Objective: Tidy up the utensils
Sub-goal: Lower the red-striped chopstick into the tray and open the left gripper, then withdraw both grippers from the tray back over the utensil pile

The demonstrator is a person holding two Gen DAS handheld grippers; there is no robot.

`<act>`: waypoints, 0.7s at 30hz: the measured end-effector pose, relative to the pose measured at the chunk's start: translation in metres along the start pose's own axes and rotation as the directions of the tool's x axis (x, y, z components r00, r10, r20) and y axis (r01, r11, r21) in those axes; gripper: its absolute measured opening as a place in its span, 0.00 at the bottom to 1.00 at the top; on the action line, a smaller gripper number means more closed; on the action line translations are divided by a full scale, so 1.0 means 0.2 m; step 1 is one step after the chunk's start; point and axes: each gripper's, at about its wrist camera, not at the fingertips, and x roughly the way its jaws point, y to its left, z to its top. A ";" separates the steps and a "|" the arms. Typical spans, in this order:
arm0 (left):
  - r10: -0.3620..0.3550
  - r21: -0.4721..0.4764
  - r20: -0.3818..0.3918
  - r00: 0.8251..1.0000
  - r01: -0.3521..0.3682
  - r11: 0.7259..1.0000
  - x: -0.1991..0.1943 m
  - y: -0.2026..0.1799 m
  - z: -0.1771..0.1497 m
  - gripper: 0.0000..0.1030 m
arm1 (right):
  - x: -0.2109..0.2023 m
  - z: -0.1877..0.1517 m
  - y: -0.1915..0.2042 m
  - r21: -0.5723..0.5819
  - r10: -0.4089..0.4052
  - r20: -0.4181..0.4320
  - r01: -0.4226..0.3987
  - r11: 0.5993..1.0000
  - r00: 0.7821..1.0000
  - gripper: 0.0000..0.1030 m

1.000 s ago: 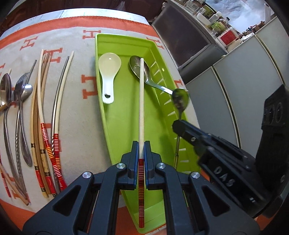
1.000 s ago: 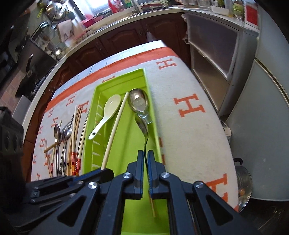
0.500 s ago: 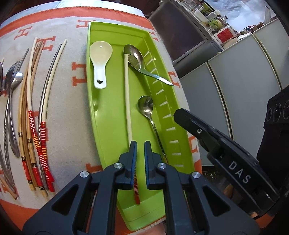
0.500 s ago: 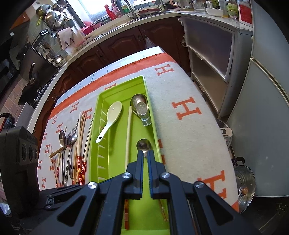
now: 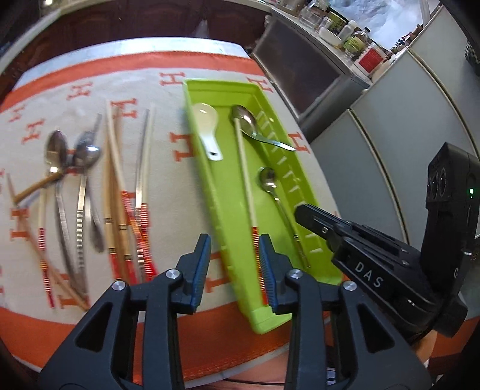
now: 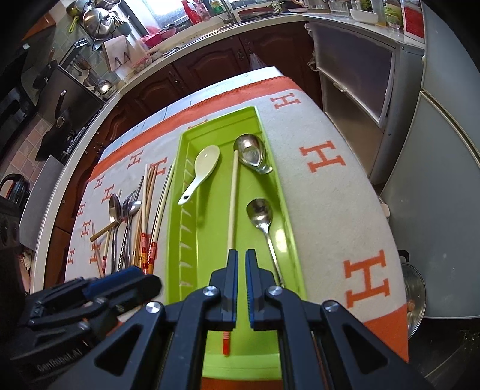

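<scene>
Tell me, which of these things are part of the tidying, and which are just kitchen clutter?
Part of the job: green tray, chopstick, white spoon, two metal spoons, loose cutlery pile.

Just lying about: pot lid, hanging pots, counter bottles.

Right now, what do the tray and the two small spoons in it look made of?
Green tray: likely plastic, uniform lime colour with moulded ribs. White spoon: ceramic or melamine, smooth, glossy, opaque. Small metal spoon: probably stainless steel, mirror-like reflections.
</scene>
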 end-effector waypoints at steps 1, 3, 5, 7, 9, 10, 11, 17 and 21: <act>0.013 0.001 0.006 1.000 -0.013 1.000 -0.03 0.02 -0.01 0.29 | 0.00 -0.01 0.01 -0.001 0.003 -0.004 -0.003 1.000 1.000 0.05; 0.038 -0.011 0.018 0.999 -0.038 0.999 -0.09 0.10 -0.04 0.29 | 0.00 -0.03 0.03 -0.003 0.005 -0.011 -0.005 1.000 1.000 0.05; 0.065 -0.025 0.034 0.997 -0.065 0.998 -0.14 0.16 -0.06 0.29 | -0.01 -0.05 0.06 -0.010 0.001 -0.013 -0.002 1.000 1.000 0.05; 0.093 -0.037 0.053 0.994 -0.091 0.995 -0.18 0.21 -0.07 0.29 | -0.02 -0.06 0.08 -0.014 -0.002 -0.014 0.002 1.000 1.000 0.05; 0.137 -0.047 0.080 0.987 -0.133 0.990 -0.23 0.27 -0.09 0.29 | -0.02 -0.07 0.11 -0.014 0.004 -0.016 -0.004 1.000 1.000 0.05; 0.153 -0.050 0.090 0.984 -0.149 0.988 -0.25 0.29 -0.10 0.29 | -0.03 -0.07 0.12 -0.013 0.008 -0.017 -0.009 1.000 1.000 0.05; 0.173 -0.056 0.103 0.980 -0.168 0.984 -0.28 0.32 -0.11 0.29 | -0.03 -0.08 0.14 -0.015 0.010 -0.017 -0.011 1.000 1.000 0.05; 0.213 -0.094 0.145 0.966 -0.201 0.975 -0.37 0.46 -0.16 0.29 | -0.04 -0.10 0.27 -0.059 0.007 -0.021 -0.009 0.998 1.000 0.05; 0.240 -0.116 0.164 0.957 -0.223 0.968 -0.43 0.55 -0.20 0.30 | -0.03 -0.11 0.37 -0.089 0.010 -0.029 -0.013 0.996 1.000 0.05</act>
